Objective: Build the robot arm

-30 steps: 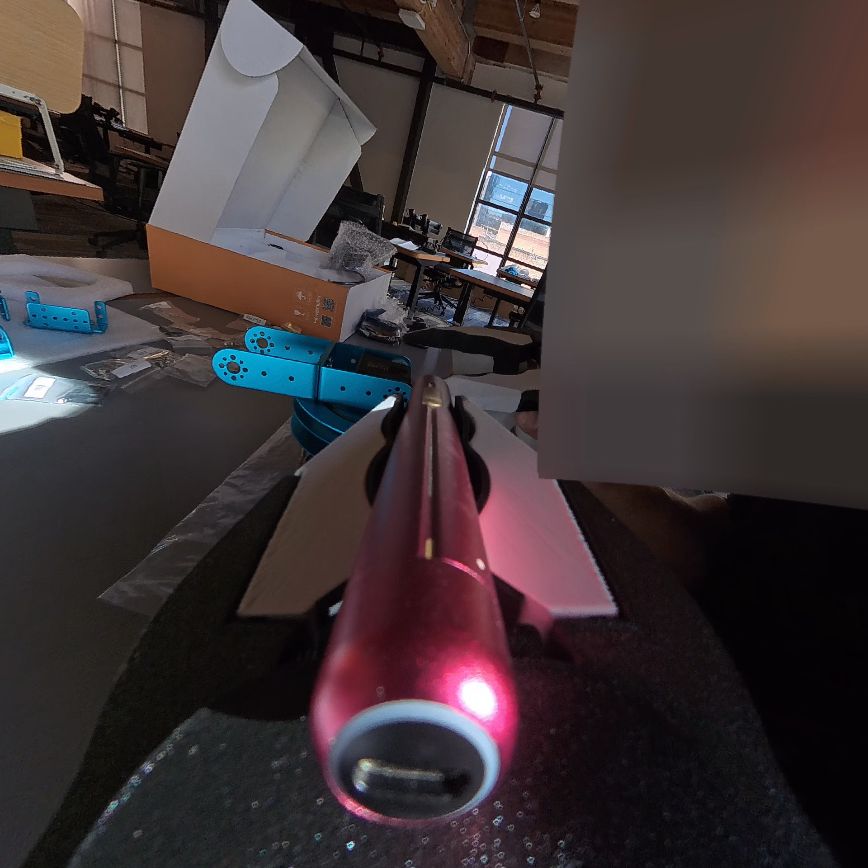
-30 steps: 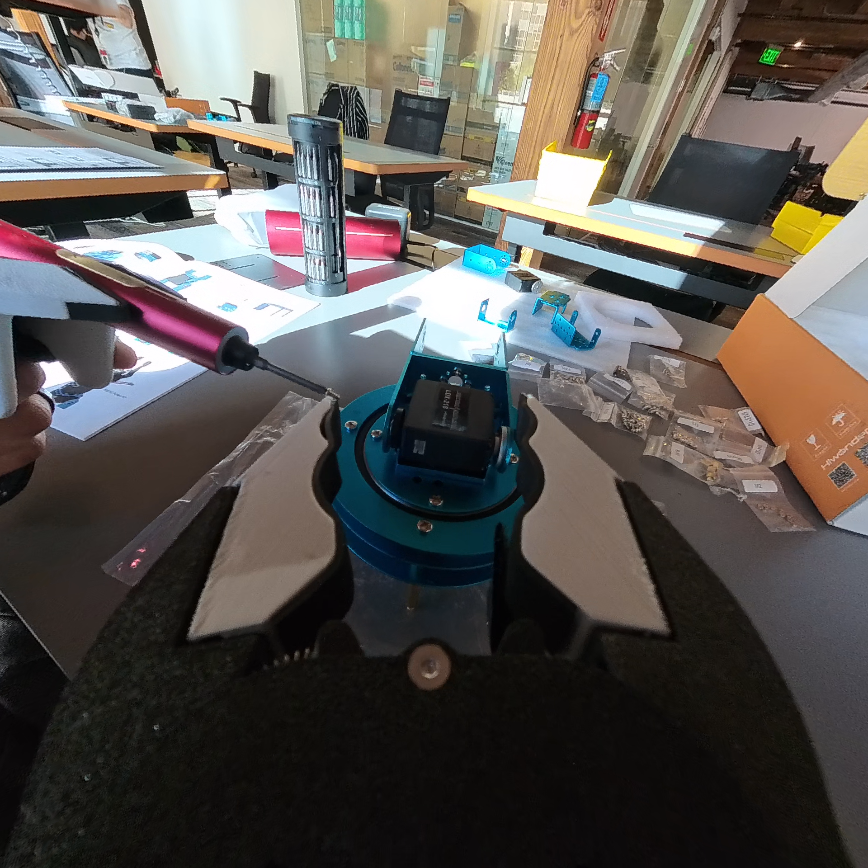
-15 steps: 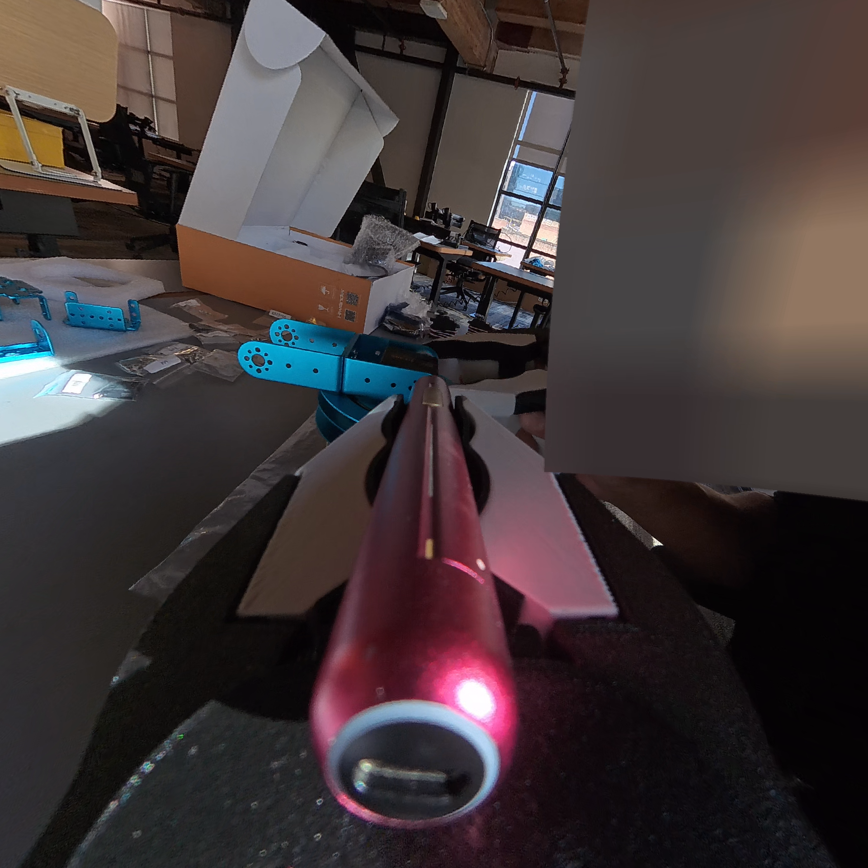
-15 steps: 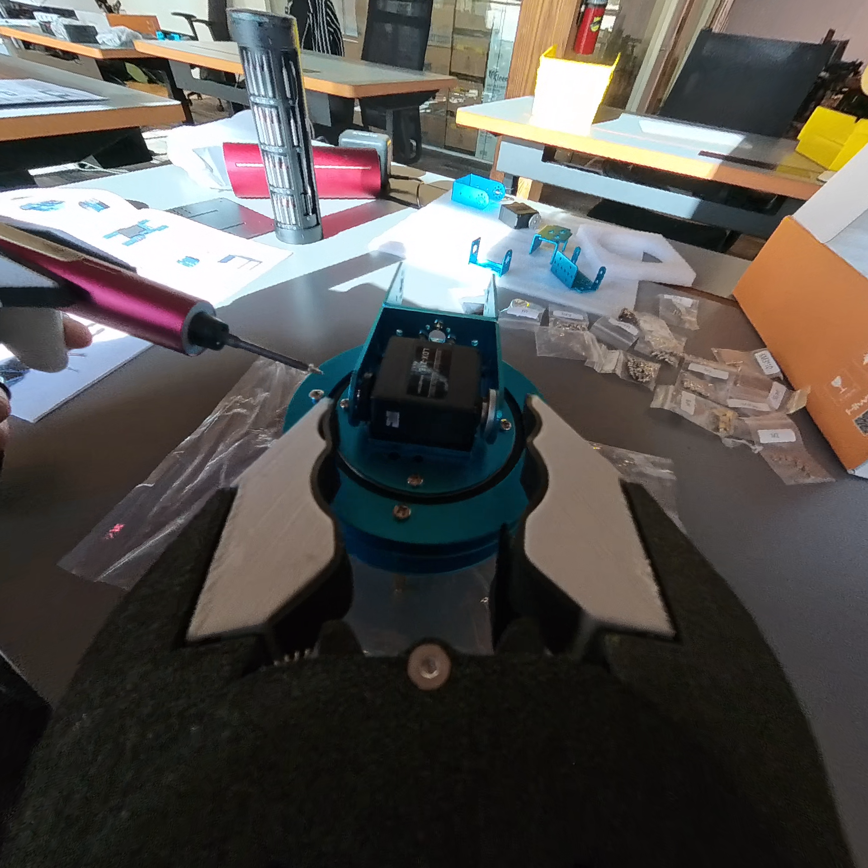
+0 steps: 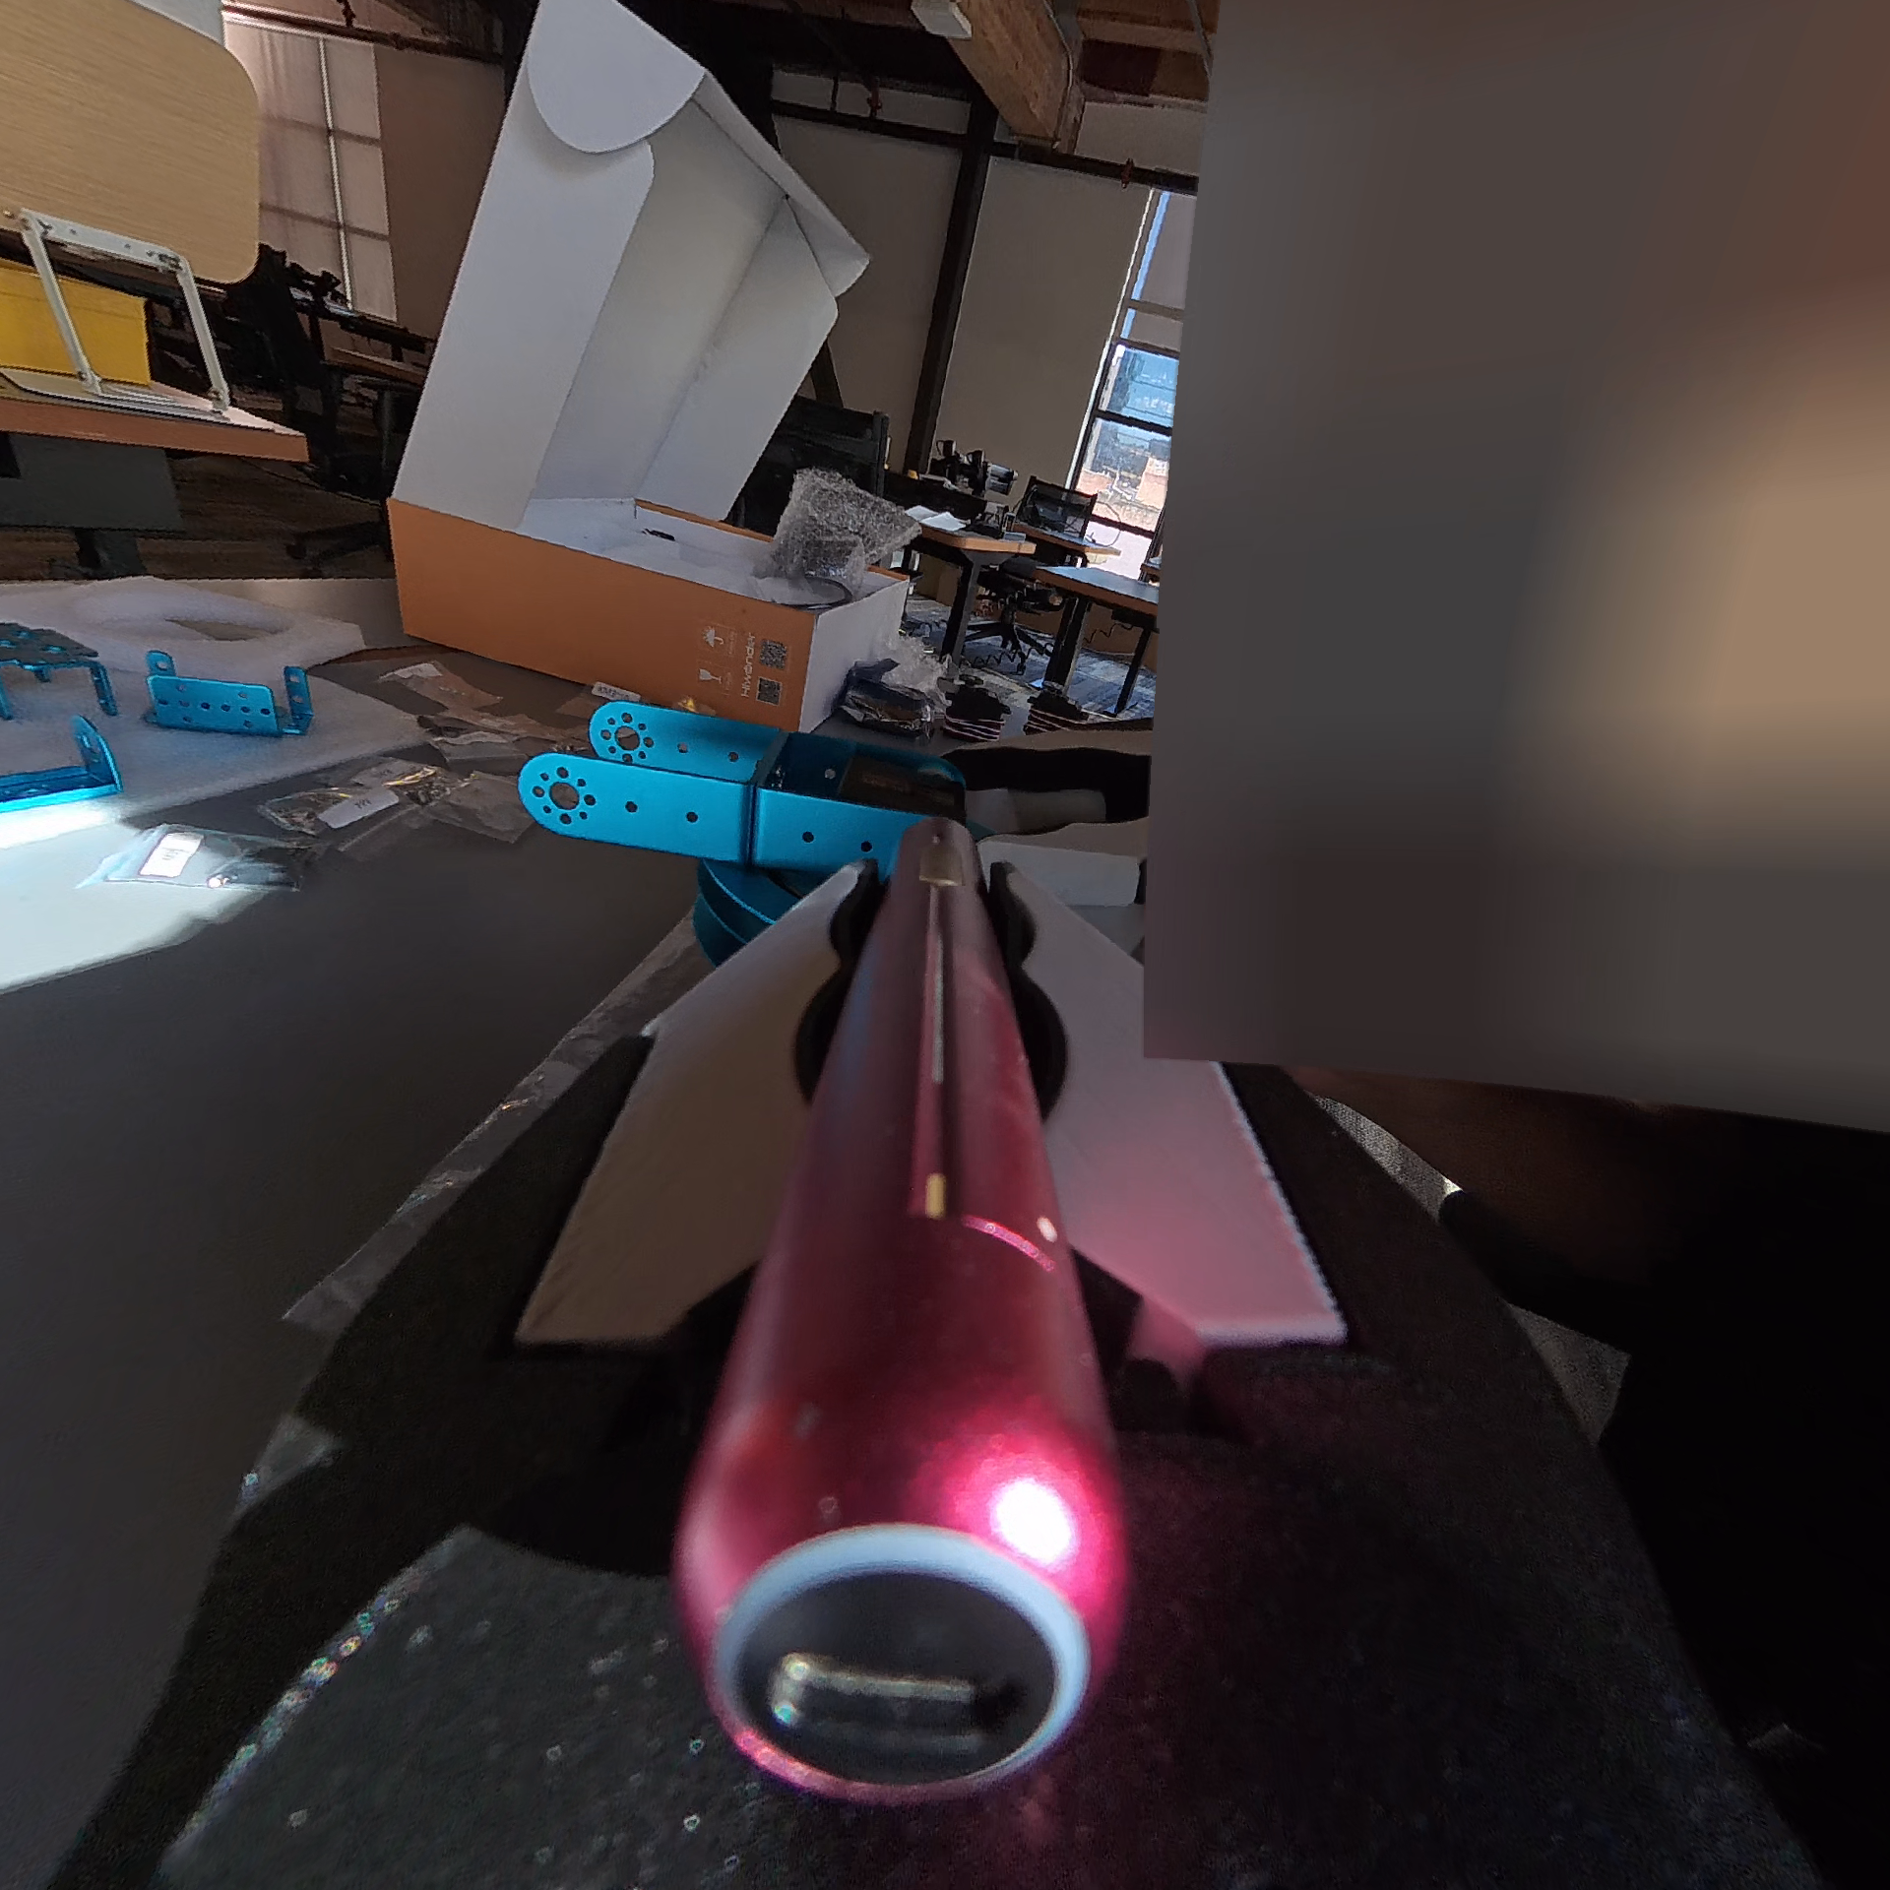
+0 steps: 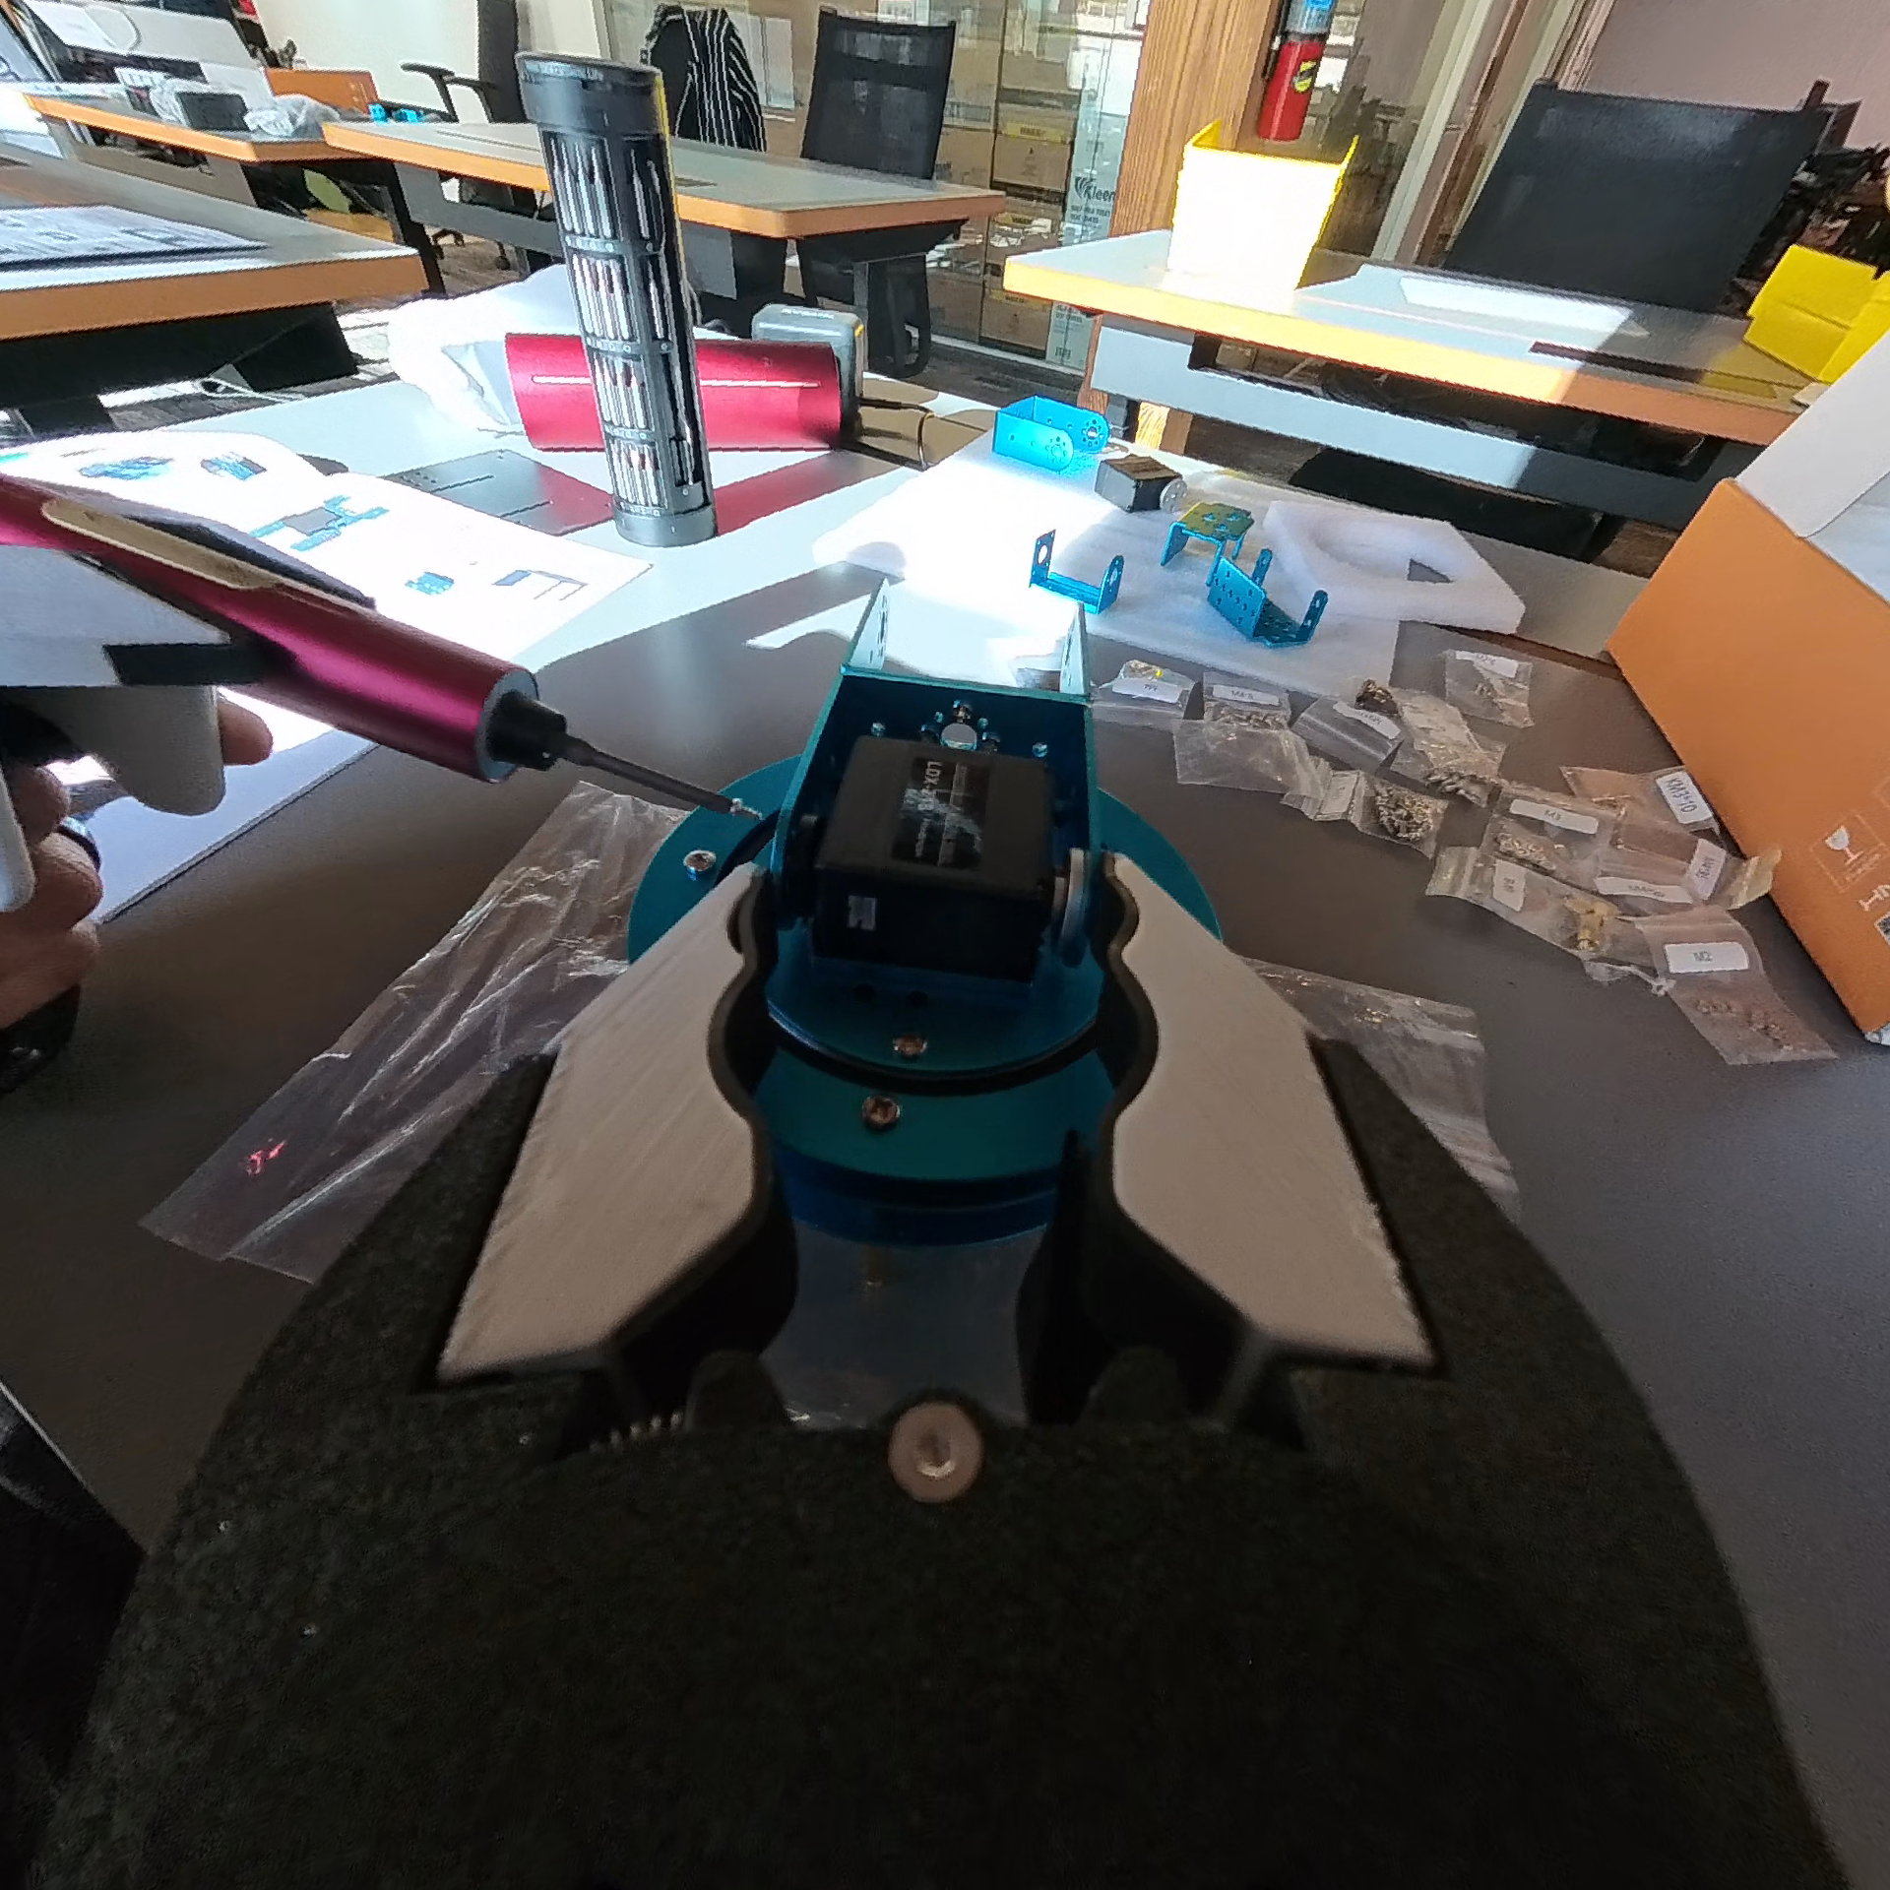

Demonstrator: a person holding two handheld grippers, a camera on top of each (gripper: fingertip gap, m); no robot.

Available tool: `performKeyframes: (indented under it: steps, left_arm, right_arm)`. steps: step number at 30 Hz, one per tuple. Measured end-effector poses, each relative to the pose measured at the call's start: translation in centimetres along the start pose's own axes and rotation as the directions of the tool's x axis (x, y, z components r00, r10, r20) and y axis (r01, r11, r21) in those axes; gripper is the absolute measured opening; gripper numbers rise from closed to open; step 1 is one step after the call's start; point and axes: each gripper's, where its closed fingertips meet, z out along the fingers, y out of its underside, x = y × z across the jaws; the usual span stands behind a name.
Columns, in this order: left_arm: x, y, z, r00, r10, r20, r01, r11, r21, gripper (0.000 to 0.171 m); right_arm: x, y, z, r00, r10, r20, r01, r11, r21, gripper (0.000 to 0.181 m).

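My left gripper (image 5: 926, 880) is shut on a red electric screwdriver (image 5: 900, 1278) that points forward along the fingers. In the right wrist view the screwdriver (image 6: 338, 655) comes in from the left, and its bit tip (image 6: 741, 810) touches the top of a blue round base (image 6: 1156, 869) beside a blue bracket (image 6: 961, 695). The bracket holds a black servo (image 6: 941, 849). My right gripper (image 6: 936, 880) is closed on the bracket's two sides above the base. The bracket's arms (image 5: 655, 808) also show in the left wrist view.
A clear plastic bag (image 6: 409, 1043) lies under the base. Several small bags of screws (image 6: 1432, 777) and an orange and white box (image 6: 1759, 736) are at right. Blue brackets lie on white foam (image 6: 1381, 573) behind. A black bit holder (image 6: 634, 307), a red case (image 6: 757, 394) and an instruction sheet (image 6: 409, 511) are at back left.
My right gripper has risen from around the round base and closed on the servo bracket. The screwdriver tip has moved right, from the base's left rim to beside the bracket.
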Motion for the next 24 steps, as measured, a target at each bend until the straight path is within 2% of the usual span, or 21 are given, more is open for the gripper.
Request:
performKeyframes:
  steps: [24]
  left_arm:
    - [-0.30, 0.18, 0.28, 1.000, -0.013, 0.000, 0.013, 1.000, 0.004, 0.020]
  right_arm:
    - [0.02, 0.03, 0.04, 1.000, -0.004, 0.001, 0.004, 1.000, -0.001, 0.060]
